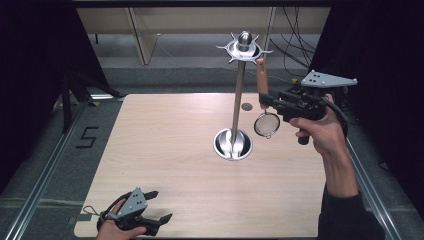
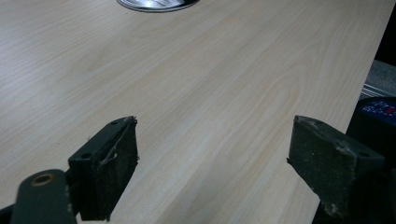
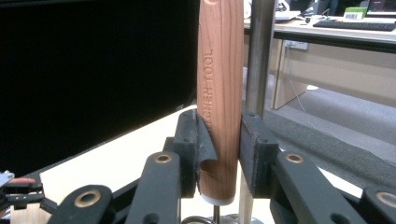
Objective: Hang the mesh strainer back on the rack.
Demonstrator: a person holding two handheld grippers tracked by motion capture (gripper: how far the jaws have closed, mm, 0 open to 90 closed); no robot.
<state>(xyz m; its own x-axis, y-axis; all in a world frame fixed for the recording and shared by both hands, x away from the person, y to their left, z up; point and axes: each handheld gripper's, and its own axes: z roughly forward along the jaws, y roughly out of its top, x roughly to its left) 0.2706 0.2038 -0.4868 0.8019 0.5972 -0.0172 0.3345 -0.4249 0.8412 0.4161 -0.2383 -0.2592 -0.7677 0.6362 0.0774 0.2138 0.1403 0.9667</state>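
Small strainer (image 1: 266, 124) looks light and stiff, just right of the rack pole (image 1: 239, 95). Right gripper (image 1: 267, 101) clamps its wooden handle (image 3: 219, 102), the sensible spot; mesh dents easily. Left gripper (image 2: 212, 170) idles wide open.

A small strainer (image 1: 266, 124), with a round wire-mesh bowl in a metal rim and a reddish-brown wooden handle (image 3: 219, 93) stamped "KITCHEN TOOL", hangs upright in the air, handle up and bowl down, clamped at the lower part of the handle between the jaws of the right gripper (image 1: 266, 102). It sits just beside the tall steel pole of a hanging stand (image 1: 239, 100), its handle top close under one of the hooks of the stand's spiked crown. The mesh bowl is above the counter (image 1: 165, 165), near the stand's round dished base.
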